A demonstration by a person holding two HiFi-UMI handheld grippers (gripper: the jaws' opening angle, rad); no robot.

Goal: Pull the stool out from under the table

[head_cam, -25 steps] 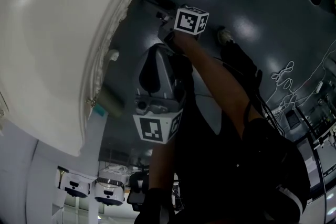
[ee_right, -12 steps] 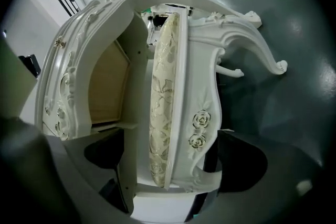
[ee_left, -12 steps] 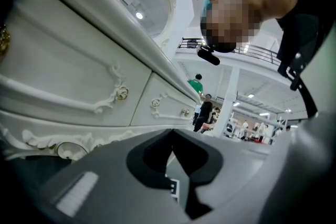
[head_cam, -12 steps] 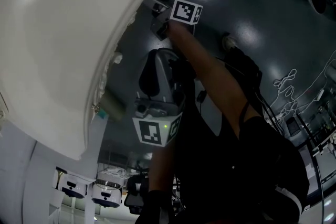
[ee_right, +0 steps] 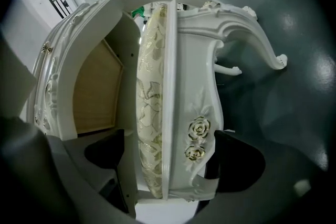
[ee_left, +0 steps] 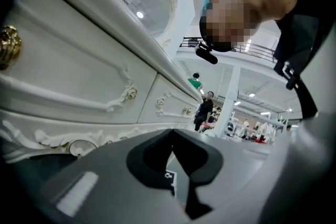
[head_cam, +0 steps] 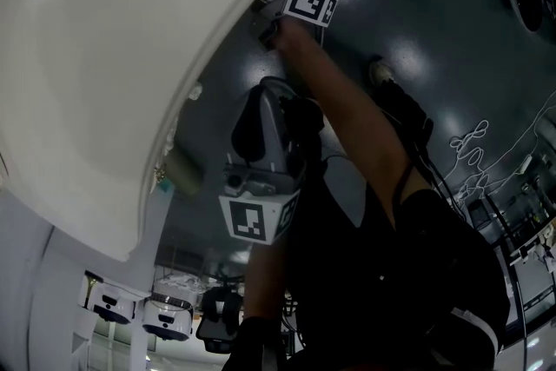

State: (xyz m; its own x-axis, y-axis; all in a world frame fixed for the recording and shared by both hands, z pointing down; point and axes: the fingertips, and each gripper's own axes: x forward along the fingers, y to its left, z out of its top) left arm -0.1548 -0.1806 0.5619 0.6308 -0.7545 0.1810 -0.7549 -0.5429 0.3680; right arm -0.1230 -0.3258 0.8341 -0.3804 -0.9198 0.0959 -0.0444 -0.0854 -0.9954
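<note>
The stool (ee_right: 191, 113) is white, with carved legs, gold roses on its apron and a floral cushion (ee_right: 149, 113). It stands tucked into the opening of the white table (ee_right: 79, 60). My right gripper (ee_right: 168, 152) is open wide, and the stool's seat edge lies between its dark pads (ee_right: 233, 160). In the head view the right gripper (head_cam: 269, 23) reaches up under the edge of the table (head_cam: 104, 56), which hides the stool. My left gripper (head_cam: 265, 100) hangs mid-frame away from the stool. Its jaws (ee_left: 176, 157) look shut, with nothing in them.
Dark glossy floor (head_cam: 417, 4) spreads to the right, with white cables (head_cam: 473, 143) on it and the person's shoe (head_cam: 395, 96). White drawer fronts with gold knobs (ee_left: 79, 76) and a round mirror (ee_left: 147, 2) face the left gripper. White machines (head_cam: 165, 313) stand farther off.
My right gripper has moved up and left to the table's edge and is now partly under it. The left gripper has stayed where it was.
</note>
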